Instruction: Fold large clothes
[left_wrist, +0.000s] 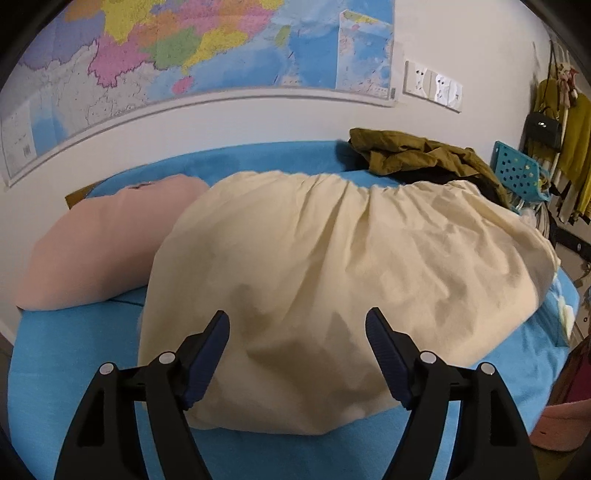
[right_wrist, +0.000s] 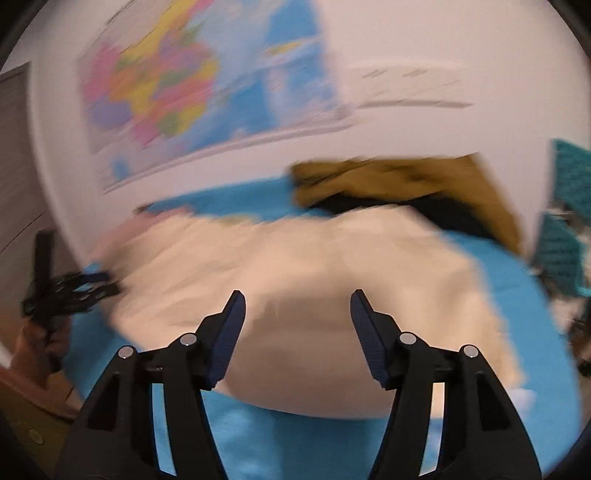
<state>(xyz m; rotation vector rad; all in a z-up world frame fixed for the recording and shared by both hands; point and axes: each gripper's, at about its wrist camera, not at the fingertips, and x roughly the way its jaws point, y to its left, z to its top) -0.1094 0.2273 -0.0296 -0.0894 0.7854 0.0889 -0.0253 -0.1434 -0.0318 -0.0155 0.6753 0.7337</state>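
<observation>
Blue bed (left_wrist: 74, 369) carries the cream garment (left_wrist: 314, 266) folded into a bundle, olive clothes (left_wrist: 413, 155) upper right still unfolded, left gripper (left_wrist: 297, 354) and right gripper (right_wrist: 297, 332) fingers apart, empty.

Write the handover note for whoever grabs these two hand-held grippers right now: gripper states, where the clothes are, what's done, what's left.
Left hand-held gripper: open, nothing held, over the near part of the cream garment.
Right hand-held gripper: open, nothing between its pads; its view is motion-blurred.
Cream garment: spread on the blue bed cover, wrinkled, near edge rounded over; how far it is folded is unclear.
Pink garment: lies to its left, partly under it.
Olive garment: crumpled in a heap by the wall, unfolded.
Left to do: finish the cream garment, then probably the olive heap.
</observation>
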